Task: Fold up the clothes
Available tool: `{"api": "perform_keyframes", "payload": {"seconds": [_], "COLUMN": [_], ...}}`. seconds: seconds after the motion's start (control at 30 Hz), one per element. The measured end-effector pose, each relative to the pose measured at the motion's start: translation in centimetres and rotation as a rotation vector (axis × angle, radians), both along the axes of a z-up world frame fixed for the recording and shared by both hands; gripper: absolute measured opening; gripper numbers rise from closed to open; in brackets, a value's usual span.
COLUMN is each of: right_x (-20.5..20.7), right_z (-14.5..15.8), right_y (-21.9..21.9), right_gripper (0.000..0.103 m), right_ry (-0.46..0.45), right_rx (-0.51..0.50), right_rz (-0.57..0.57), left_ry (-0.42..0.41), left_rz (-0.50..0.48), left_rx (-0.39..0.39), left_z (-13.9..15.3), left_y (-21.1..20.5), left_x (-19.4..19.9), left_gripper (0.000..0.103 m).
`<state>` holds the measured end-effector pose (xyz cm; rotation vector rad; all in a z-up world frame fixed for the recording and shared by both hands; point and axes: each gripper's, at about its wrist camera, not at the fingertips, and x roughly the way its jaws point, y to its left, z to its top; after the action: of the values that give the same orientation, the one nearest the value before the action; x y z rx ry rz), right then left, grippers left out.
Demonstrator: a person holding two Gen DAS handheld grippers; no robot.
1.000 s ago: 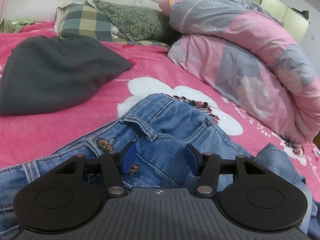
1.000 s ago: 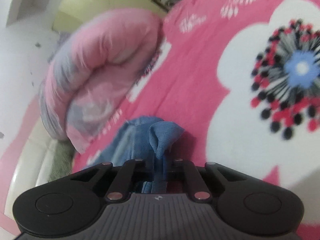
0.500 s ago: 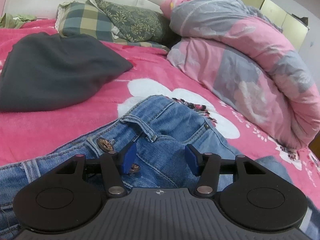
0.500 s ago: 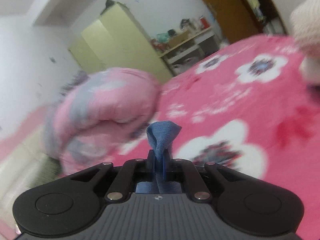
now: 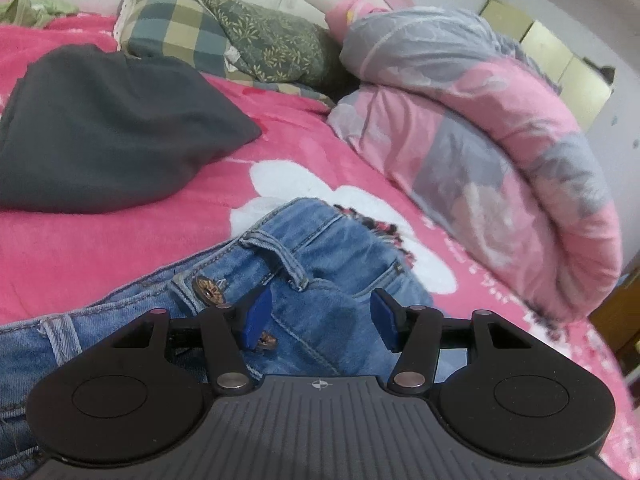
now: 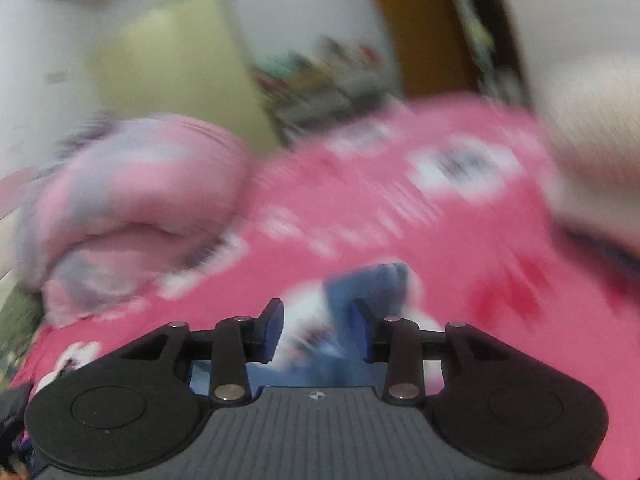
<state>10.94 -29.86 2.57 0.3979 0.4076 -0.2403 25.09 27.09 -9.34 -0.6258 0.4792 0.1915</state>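
Blue jeans (image 5: 320,256) lie on the pink flowered bedspread (image 5: 100,248), waistband and brass button facing me. My left gripper (image 5: 318,316) hovers open just above the fly area, blue pads apart with only denim beneath them. In the blurred right wrist view my right gripper (image 6: 318,330) stands open; a bunched piece of the blue jeans (image 6: 360,284) rises between and just beyond its pads, and whether a pad still touches it is unclear.
A dark grey garment (image 5: 108,128) lies at the left. Checked and leafy pillows (image 5: 224,40) rest against the headboard. A rolled pink and grey quilt (image 5: 500,152) fills the right side. Yellow wardrobe (image 6: 172,64) and a pale blurred shape (image 6: 592,152) at right.
My right gripper was shut on the denim fold and has now opened, with fast motion blurring its view. My left gripper stays open over the waistband, barely shifted.
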Motion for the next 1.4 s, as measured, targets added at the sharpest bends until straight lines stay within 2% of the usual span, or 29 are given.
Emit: {"api": "perform_keyframes", "payload": {"seconds": [0.03, 0.07, 0.2, 0.23, 0.27, 0.37, 0.47, 0.57, 0.63, 0.7, 0.73, 0.83, 0.93, 0.97, 1.03, 1.1, 1.13, 1.2, 1.23, 1.27, 1.37, 1.4], "right_x": [0.2, 0.2, 0.4, 0.9, 1.9, 6.8, 15.4, 24.1, 28.1, 31.5, 33.1, 36.3, 37.3, 37.3, 37.2, 36.7, 36.1, 35.0, 34.5, 34.0, 31.6, 31.2], "right_z": [1.4, 2.0, 4.5, 4.5, 4.5, 4.0, 1.0, -2.0, -4.2, -6.4, -7.8, -11.1, -12.6, -12.6, -12.5, -12.6, -12.6, -12.2, -12.0, -11.3, -8.3, -7.9], "right_y": [1.7, 2.1, 3.4, 3.2, 3.3, 6.0, 12.9, 19.8, 25.1, 29.2, 31.2, 35.3, 37.4, 37.5, 37.5, 37.4, 37.5, 38.0, 38.3, 38.3, 38.2, 38.4], "right_gripper": [0.044, 0.051, 0.054, 0.054, 0.054, 0.055, 0.059, 0.059, 0.059, 0.059, 0.059, 0.059, 0.061, 0.065, 0.065, 0.053, 0.049, 0.016, 0.009, 0.009, 0.008, 0.008], "right_ry": [-0.059, -0.093, -0.231, -0.225, -0.201, -0.120, 0.062, 0.247, 0.263, 0.302, 0.345, 0.391, 0.410, 0.407, 0.401, 0.431, 0.438, 0.415, 0.404, 0.378, 0.203, 0.164], "right_rx": [-0.065, -0.080, -0.140, -0.126, -0.114, -0.072, -0.032, 0.010, -0.084, -0.078, -0.045, -0.023, -0.012, 0.001, 0.029, 0.069, 0.039, -0.029, -0.062, -0.061, -0.111, -0.157], "right_rz": [0.026, 0.002, -0.093, -0.092, -0.063, 0.185, 0.560, 0.931, 1.003, 1.096, 1.150, 1.181, 1.196, 1.209, 1.236, 1.283, 1.288, 1.258, 1.243, 1.232, 1.229, 1.210], "left_ry": [0.004, 0.011, 0.009, -0.001, -0.012, -0.052, -0.054, -0.065, -0.070, -0.071, -0.069, -0.063, -0.064, -0.065, -0.067, -0.068, -0.070, -0.080, -0.088, -0.104, -0.164, -0.169], "left_rz": [0.001, 0.001, 0.003, 0.006, 0.010, 0.011, 0.016, 0.020, 0.021, 0.022, 0.020, 0.012, 0.009, 0.009, 0.009, 0.009, 0.009, 0.013, 0.018, 0.026, 0.058, 0.066], "left_rx": [-0.002, -0.005, 0.018, 0.010, 0.000, -0.047, -0.071, -0.063, -0.052, -0.043, -0.034, -0.006, 0.006, 0.006, 0.006, 0.008, 0.009, 0.009, 0.008, 0.008, 0.036, 0.049], "left_z": [-0.1, -0.2, 0.0, 0.0, 0.1, 0.0, -0.3, -0.4, -0.5, -0.6, -0.7, -0.7, -0.8, -0.8, -0.9, -0.9, -0.9, -0.9, -0.8, -0.6, 0.0, 0.2], "left_y": [0.1, 0.2, -0.2, -0.1, 0.1, 0.7, 1.0, 0.9, 0.8, 0.8, 0.7, 0.3, 0.2, 0.2, 0.3, 0.2, 0.2, 0.3, 0.3, 0.4, 0.3, 0.2], "left_x": [0.0, 0.1, 0.1, -0.1, -0.3, -0.8, -0.8, -0.8, -0.8, -0.9, -0.9, -0.8, -0.8, -0.8, -0.9, -0.9, -0.9, -1.1, -1.2, -1.4, -2.1, -2.1], "left_gripper": [0.055, 0.055, 0.055, 0.055, 0.055, 0.055, 0.055, 0.055, 0.055, 0.055, 0.055, 0.055, 0.055, 0.055, 0.055, 0.055, 0.055, 0.055, 0.055, 0.055, 0.055, 0.055]}}
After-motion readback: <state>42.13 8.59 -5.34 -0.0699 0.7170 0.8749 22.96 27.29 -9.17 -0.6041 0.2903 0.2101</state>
